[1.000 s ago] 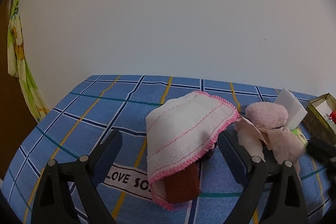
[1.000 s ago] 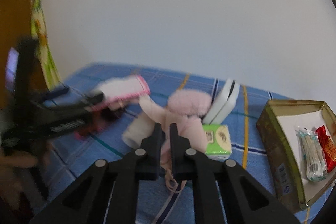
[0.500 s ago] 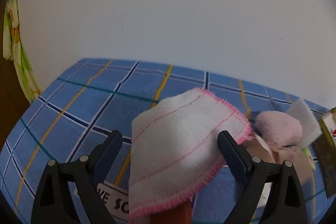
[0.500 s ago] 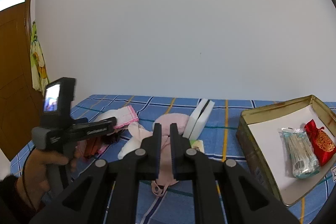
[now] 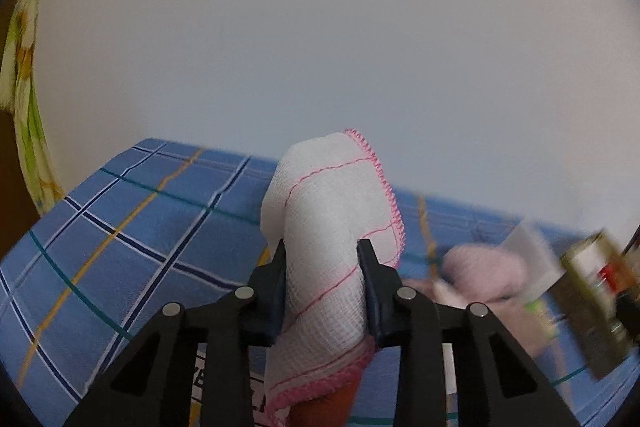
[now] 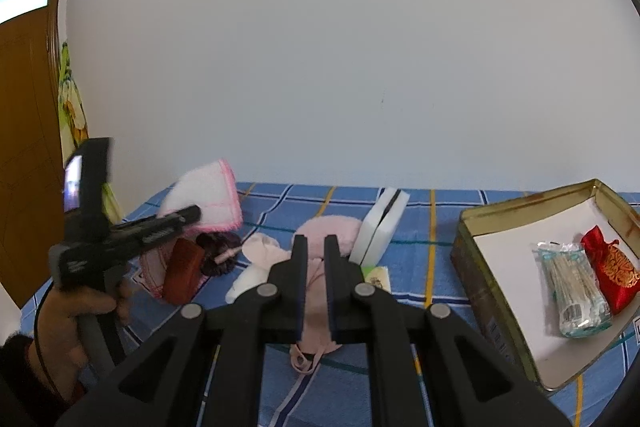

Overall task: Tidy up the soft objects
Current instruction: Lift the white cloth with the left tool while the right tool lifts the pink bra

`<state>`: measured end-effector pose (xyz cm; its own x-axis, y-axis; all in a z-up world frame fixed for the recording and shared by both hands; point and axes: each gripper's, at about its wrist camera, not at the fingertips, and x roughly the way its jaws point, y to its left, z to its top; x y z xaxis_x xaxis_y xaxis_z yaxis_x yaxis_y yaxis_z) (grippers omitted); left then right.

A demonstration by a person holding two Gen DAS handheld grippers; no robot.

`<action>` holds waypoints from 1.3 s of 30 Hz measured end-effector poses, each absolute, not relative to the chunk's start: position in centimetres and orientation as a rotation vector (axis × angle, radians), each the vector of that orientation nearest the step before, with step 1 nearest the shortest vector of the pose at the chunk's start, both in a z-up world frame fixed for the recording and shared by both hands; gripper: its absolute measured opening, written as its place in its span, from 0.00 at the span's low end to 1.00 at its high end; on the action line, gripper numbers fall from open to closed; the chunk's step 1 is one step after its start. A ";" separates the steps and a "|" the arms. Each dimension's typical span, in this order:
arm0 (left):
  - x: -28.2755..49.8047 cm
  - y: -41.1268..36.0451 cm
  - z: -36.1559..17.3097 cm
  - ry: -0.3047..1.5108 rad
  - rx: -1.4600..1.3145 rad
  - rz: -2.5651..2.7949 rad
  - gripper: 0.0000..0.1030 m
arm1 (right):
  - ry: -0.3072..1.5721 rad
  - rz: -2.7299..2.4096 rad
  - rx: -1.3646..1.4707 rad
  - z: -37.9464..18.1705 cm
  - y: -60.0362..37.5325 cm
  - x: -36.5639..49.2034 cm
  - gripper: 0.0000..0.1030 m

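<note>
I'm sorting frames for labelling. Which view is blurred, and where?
Left wrist view: the pink-edged white cloth between the fingers is sharp, but the tin box and pink plush at right are motion-smeared. Right wrist view: mostly crisp; only the left gripper is slightly smeared. Both show fisheye bending.

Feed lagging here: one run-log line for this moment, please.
left gripper: closing on white cloth, lifted | right gripper: shut, empty | tin: two packets inside

White cloth (image 5: 328, 227) with pink stitched edge and thin pink lines; blue bedsheet (image 5: 132, 227) checked in navy, white, yellow and teal; at three o'clock, gold tin (image 6: 472, 227) holding a red pouch (image 6: 610, 267) patterned gold
</note>
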<state>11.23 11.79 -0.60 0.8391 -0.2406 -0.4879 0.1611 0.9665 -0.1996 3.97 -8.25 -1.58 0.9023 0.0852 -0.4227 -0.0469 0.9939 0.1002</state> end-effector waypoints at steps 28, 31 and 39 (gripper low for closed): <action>4.8 9.9 2.7 0.241 -0.233 -0.181 0.33 | 0.403 0.129 0.274 0.2 -12.1 3.5 0.12; 4.6 10.7 2.8 0.238 -0.254 -0.155 0.33 | 0.537 0.182 0.250 -2.0 -10.7 5.5 0.20; 4.3 12.5 3.5 0.209 -0.274 -0.096 0.33 | 0.735 0.120 -0.060 -5.0 -5.0 10.4 0.54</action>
